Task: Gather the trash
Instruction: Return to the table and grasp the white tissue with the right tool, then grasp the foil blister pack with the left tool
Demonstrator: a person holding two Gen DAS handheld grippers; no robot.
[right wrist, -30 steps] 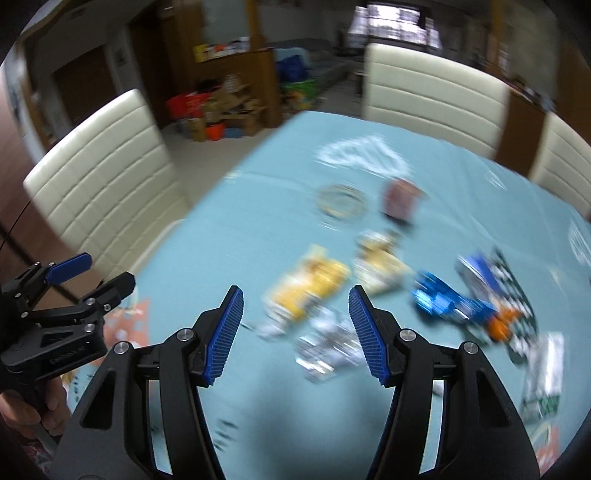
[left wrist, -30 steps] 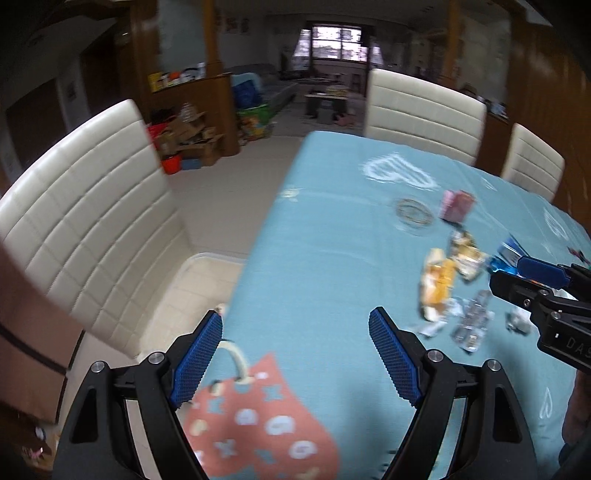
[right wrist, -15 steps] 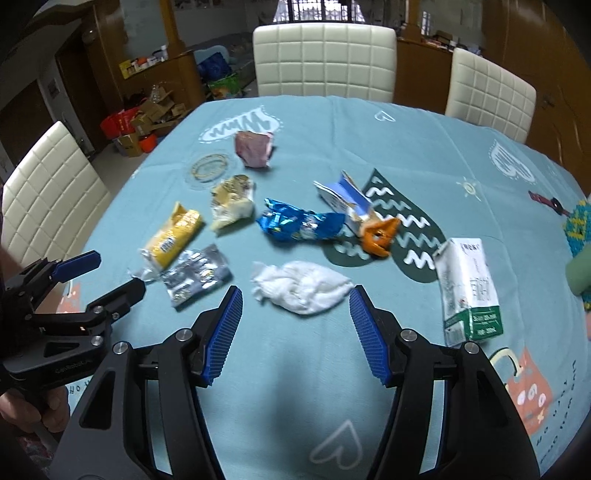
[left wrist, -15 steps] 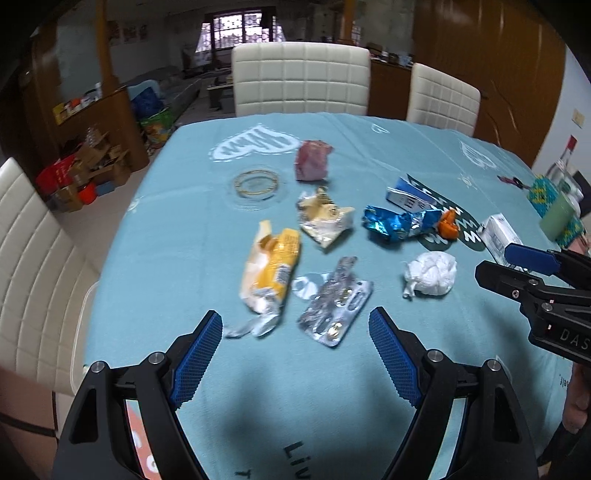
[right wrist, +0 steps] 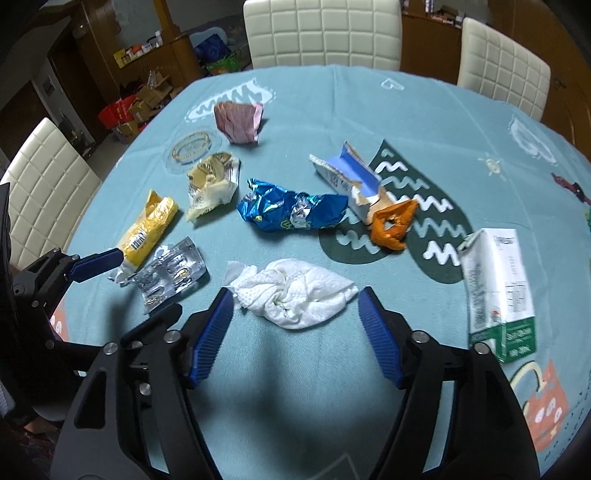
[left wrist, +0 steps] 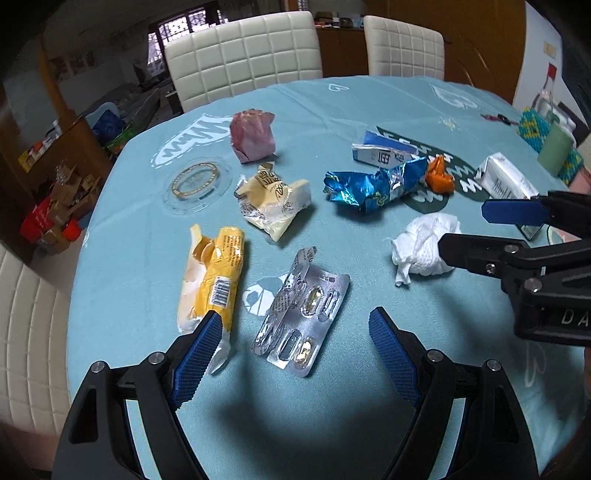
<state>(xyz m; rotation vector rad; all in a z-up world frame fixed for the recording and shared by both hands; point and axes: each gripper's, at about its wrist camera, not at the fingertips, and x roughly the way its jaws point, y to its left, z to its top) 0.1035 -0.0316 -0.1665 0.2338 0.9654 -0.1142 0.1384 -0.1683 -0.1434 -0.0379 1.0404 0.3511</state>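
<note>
Here I see a teal tablecloth (right wrist: 295, 110) ringed by cream chairs (right wrist: 321, 33). Just beyond my wide-open right gripper (right wrist: 295, 334) lies a crumpled white tissue (right wrist: 295, 295). Left of the tissue, a silver blister pack (left wrist: 303, 317) sits between my left gripper (left wrist: 295, 349)'s spread fingers.

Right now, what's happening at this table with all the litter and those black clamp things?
A person is clearing trash off the table with a gripper in each hand. Both are open and hold nothing yet. The right gripper hovers at a crumpled tissue, its fingers either side of it. The left gripper is poised over a foil pill pack, beside a yellow wrapper. The other wrappers and a carton lie untouched.
</note>
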